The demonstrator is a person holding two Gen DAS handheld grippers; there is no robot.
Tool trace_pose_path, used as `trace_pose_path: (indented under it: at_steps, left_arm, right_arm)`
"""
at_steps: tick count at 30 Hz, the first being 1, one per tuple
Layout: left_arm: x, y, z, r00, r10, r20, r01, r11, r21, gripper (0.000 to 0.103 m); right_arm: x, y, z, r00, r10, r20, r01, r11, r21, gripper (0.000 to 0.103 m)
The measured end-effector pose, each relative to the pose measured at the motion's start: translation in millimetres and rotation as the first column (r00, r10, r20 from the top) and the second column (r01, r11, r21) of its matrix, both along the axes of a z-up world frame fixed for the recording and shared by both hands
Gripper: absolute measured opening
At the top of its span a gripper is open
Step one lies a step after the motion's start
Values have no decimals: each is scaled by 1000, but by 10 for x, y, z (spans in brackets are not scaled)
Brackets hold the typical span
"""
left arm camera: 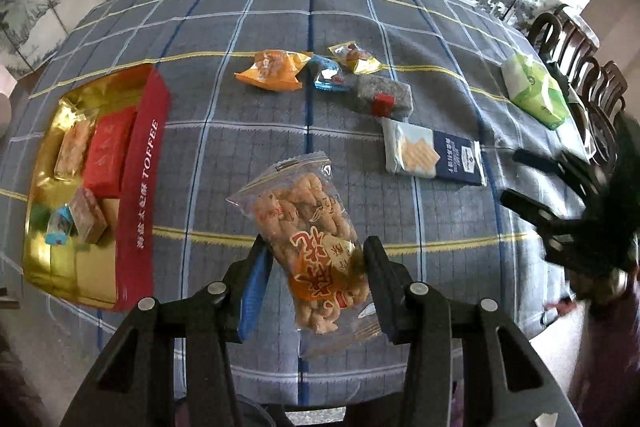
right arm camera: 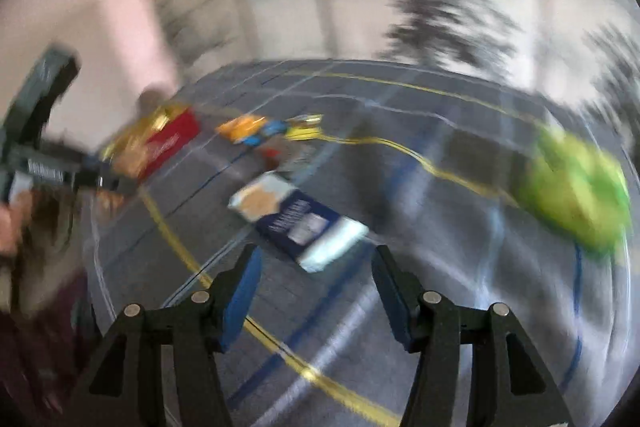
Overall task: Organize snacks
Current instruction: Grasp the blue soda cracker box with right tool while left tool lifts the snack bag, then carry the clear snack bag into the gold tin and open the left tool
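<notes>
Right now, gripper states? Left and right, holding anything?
Left gripper: closed on the clear bag of twisted snacks, lifted off the table.
Right gripper: open, nothing between its fingers; view is blurred.

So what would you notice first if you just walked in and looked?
Probably the clear bag of twisty snacks, pinched in the left claw right up close. Next, the red and gold toffee box at the left of the checked tablecloth, already partly filled with treats. The bright green pack sits far right.
</notes>
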State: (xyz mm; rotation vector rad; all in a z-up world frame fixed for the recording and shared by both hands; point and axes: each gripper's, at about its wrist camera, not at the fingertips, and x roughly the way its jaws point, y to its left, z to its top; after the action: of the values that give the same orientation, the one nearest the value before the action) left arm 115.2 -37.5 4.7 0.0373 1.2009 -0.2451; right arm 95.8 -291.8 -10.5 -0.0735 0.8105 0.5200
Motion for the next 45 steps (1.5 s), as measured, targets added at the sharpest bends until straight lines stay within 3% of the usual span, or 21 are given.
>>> trace_pose_path:
  at_steps: [6,11,15,17,20,24,30,33,36,45]
  left_arm:
    - [-90,75,72,1000,6,11,-6,1000,0,43]
    - [-80,163,92,1000,19,7,-19,1000,-7,43]
    - [-79,211,90,1000,29,-1,-30,999,-14,43]
    - [-94,247,96,999,35,3,-35,999,-14,43]
    - [-120,325,108,999,45,4,-45,999,-27,43]
    - [-196,483,136,998,67,12,-66,997,-44,43]
    - [-352,903,157,991,136,14,-135,990,-48,43]
    - [-410,1143,197,984,175,29,-174,984,-39,43]
    - [-450,1391,239,974,221,44,-219,975,-41,43]
    - [-313,1772,232,963,255,84,-255,967,-8,43]
  right_arm:
    - [518,522,-38,974,214,-71,-224,953,-205,61]
    - [819,815,-190,935,309,-175,-346,905,-248,61]
    - [917,853,-321,917,325,-231,-376,897,-231,62]
    - [937,856,-375,917,300,-262,-360,906,-223,62]
    - [854,917,-395,933,268,-239,-329,904,-272,59]
    - [629,941,-280,955,212,-210,-261,934,-244,52]
    - [245,818,-70,989,74,-126,-76,997,-12,50]
    - [131,705,-98,991,-31,-134,48,992,120,50]
    - [68,653,-124,986,-95,-138,120,975,188,50]
    - [47,712,-265,973,-166,-157,199,955,220,50]
